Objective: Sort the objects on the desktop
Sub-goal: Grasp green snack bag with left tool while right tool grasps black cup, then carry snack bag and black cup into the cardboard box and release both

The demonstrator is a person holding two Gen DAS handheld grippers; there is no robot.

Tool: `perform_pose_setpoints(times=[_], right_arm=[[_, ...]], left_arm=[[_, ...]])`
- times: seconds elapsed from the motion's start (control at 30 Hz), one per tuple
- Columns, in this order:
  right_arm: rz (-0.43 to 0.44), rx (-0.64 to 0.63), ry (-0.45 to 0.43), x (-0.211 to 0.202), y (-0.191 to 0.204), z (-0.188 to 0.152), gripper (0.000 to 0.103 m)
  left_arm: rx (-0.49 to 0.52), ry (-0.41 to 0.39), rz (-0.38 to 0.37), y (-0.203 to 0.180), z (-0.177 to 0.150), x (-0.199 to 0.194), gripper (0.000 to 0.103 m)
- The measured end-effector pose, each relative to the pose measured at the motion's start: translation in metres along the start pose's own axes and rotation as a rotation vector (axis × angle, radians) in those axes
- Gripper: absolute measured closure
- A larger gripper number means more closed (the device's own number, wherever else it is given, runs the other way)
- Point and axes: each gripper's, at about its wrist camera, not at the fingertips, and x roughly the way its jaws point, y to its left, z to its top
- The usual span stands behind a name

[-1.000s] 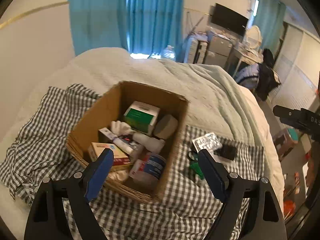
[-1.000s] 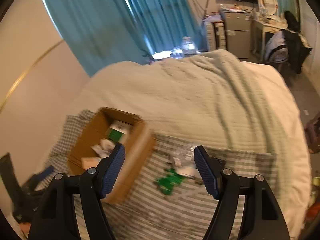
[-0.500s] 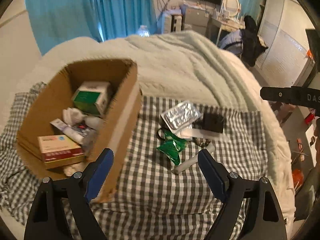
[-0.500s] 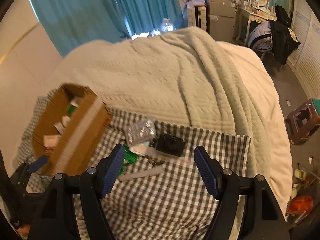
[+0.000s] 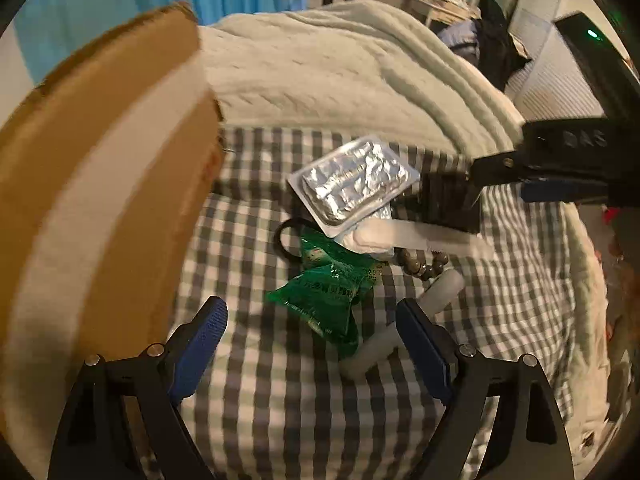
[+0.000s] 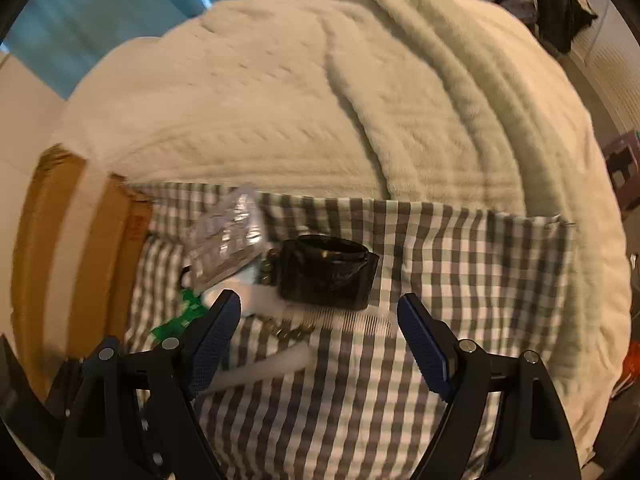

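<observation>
Your left gripper [image 5: 310, 330] wide open, empty, above crinkled green foil packet [image 5: 326, 290]. Your right gripper [image 6: 320, 322] opening, empty; only its view shows whole black box [image 6: 326, 274].

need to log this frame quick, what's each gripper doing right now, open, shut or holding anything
Left gripper: open, holding nothing, above the green packet.
Right gripper: jaws opening, nothing between them, near the black box.

A grey-and-white checked cloth [image 5: 280, 400] is seen under a green packet [image 5: 328, 292], a silver blister pack [image 5: 352, 180], a black box [image 6: 326, 272] and a brown carton [image 5: 100, 184], with blue curtains [image 5: 100, 4] behind.
</observation>
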Motion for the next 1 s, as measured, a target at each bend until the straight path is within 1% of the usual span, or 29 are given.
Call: perform_pose_setpoints(times=[0.17, 0.27, 0.33, 0.37, 0.4, 0.43, 0.47, 0.5, 0.53, 0.57, 0.67, 0.8, 0.87, 0.93, 1.0], right_arm=[[-0.030, 0.025, 0.033, 0.030, -0.001, 0.009, 0.022], [-0.025, 0.041, 0.059, 0.049, -0.001, 0.014, 0.020], [-0.031, 0.034, 0.073, 0.058, 0.002, 0.014, 0.020], [-0.035, 0.029, 0.083, 0.062, 0.004, 0.014, 0.020], [-0.031, 0.020, 0.096, 0.067, 0.006, 0.013, 0.020], [-0.032, 0.014, 0.104, 0.069, 0.007, 0.012, 0.020], [-0.037, 0.010, 0.107, 0.070, 0.008, 0.011, 0.020], [-0.040, 0.006, 0.104, 0.069, 0.008, 0.009, 0.025], [-0.040, 0.004, 0.105, 0.067, 0.008, 0.007, 0.025], [-0.035, -0.001, 0.109, 0.065, 0.009, 0.006, 0.025], [-0.037, -0.026, 0.094, 0.049, 0.009, -0.002, 0.025], [-0.025, -0.023, 0.074, 0.013, 0.001, -0.016, 0.025], [-0.020, -0.020, 0.064, -0.008, 0.000, -0.024, 0.025], [-0.015, -0.026, 0.043, -0.033, 0.002, -0.032, 0.025], [0.002, -0.032, 0.014, -0.062, 0.008, -0.038, 0.025]], left_arm=[[0.029, 0.027, -0.012, 0.001, 0.003, 0.028, 0.014], [0.032, 0.045, -0.015, 0.002, 0.005, 0.042, 0.015], [0.035, 0.061, -0.033, 0.003, 0.006, 0.048, 0.024], [0.039, 0.070, -0.042, 0.003, 0.006, 0.050, 0.034], [0.043, 0.086, -0.055, 0.003, 0.005, 0.053, 0.042], [0.046, 0.095, -0.058, 0.003, 0.005, 0.054, 0.043], [0.048, 0.094, -0.064, 0.003, 0.004, 0.054, 0.046], [0.051, 0.088, -0.066, 0.003, 0.003, 0.052, 0.051], [0.056, 0.084, -0.076, 0.003, 0.002, 0.049, 0.053], [0.056, 0.083, -0.087, 0.003, 0.001, 0.047, 0.059], [0.046, 0.095, -0.100, 0.006, 0.000, 0.038, 0.063], [0.029, 0.108, -0.105, 0.011, -0.005, 0.020, 0.064], [0.015, 0.115, -0.111, 0.015, -0.010, 0.004, 0.064], [0.028, 0.099, -0.122, 0.016, -0.010, -0.017, 0.064], [0.043, 0.073, -0.101, 0.012, -0.005, -0.034, 0.064]])
